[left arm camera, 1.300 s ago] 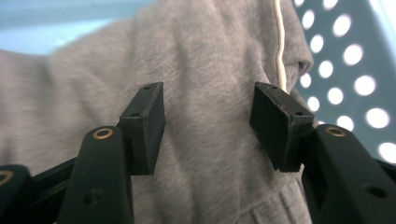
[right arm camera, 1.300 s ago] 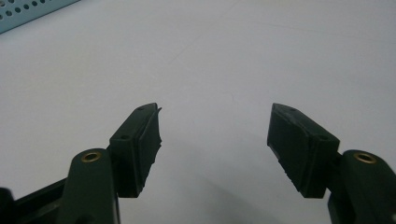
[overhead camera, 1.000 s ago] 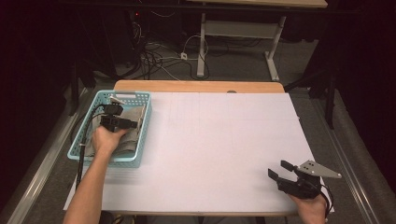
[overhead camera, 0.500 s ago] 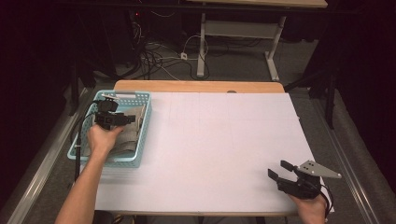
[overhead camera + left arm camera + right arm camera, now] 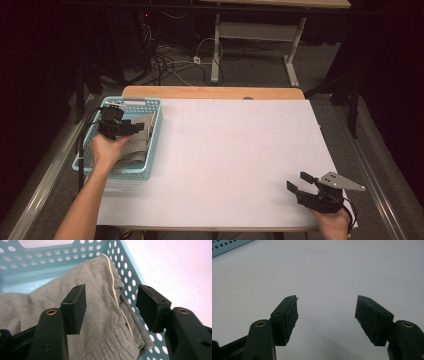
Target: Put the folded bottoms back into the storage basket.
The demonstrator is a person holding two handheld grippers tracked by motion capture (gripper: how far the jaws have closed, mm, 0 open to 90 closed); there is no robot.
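A grey garment [image 5: 139, 150] with a pale seam lies crumpled in a light-blue perforated basket [image 5: 150, 103] at the table's left. My left gripper [image 5: 139, 129] hovers above it, jaws pointing right. In the left gripper view the garment [image 5: 100, 322] lies below the left gripper [image 5: 111, 293]; its jaws have just been opening and stand apart, with no cloth pinched between the pads. My right gripper [image 5: 300, 182] rests near the table's front right corner, open over bare white surface. The right gripper view confirms that the right gripper [image 5: 327, 302] holds nothing.
A white sheet [image 5: 230, 150] covers the table, with a wooden strip [image 5: 215, 92] along its far edge. The basket's corner [image 5: 227, 246] shows at the top left of the right gripper view. Cables and desk legs lie on the floor beyond the table.
My left hand has lifted and drawn back a little over the basket, away from the garment, and its jaws stand wider. The right gripper has stayed where it was.
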